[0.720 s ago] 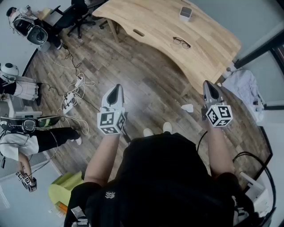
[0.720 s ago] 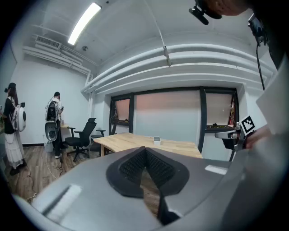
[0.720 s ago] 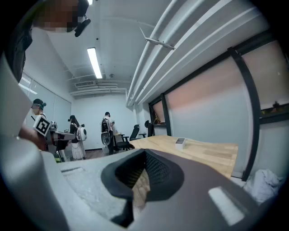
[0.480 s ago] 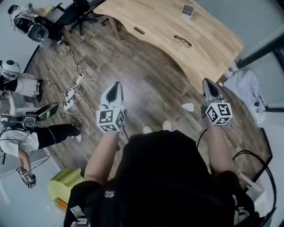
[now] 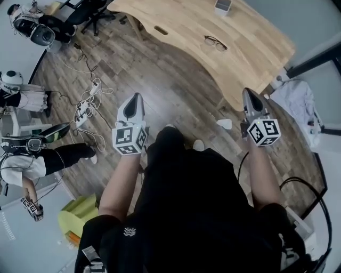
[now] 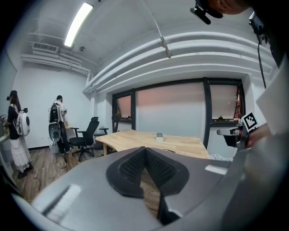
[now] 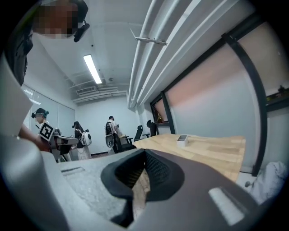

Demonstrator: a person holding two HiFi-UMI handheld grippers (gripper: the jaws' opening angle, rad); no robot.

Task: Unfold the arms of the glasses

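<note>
head view, left gripper: your left gripper (image 5: pixel 135 98) is held out over the wood floor (image 5: pixel 176 90), jaws together, nothing in them.
head view, right gripper: your right gripper (image 5: pixel 250 95) is held out on the other side, tips together too, also empty.
head view, glasses: the glasses (image 5: pixel 216 42) lie on the wooden table (image 5: pixel 176 21), well ahead of both grippers and touched by neither; they are too small to tell how the arms sit.
head view, box: a small white box (image 5: pixel 222 5) stands on the table beyond the glasses.
head view, floor: a power strip (image 5: pixel 85 112) with cables lies to your left, and a white bundle of cloth (image 5: pixel 295 101) lies to your right by the table's end.
left gripper view, jaws: the dark pads (image 6: pixel 131 167) meet at their tips and hold nothing.
left gripper view, ahead: the table stands in front of you with the box on it, and an office chair (image 6: pixel 88 133) is at its left end.
right gripper view, jaws: the pads (image 7: pixel 158 169) are closed tip to tip, with nothing gripped.
right gripper view, ahead: the table runs away to the right and the box sits on it; the glasses can't be made out here.
</note>
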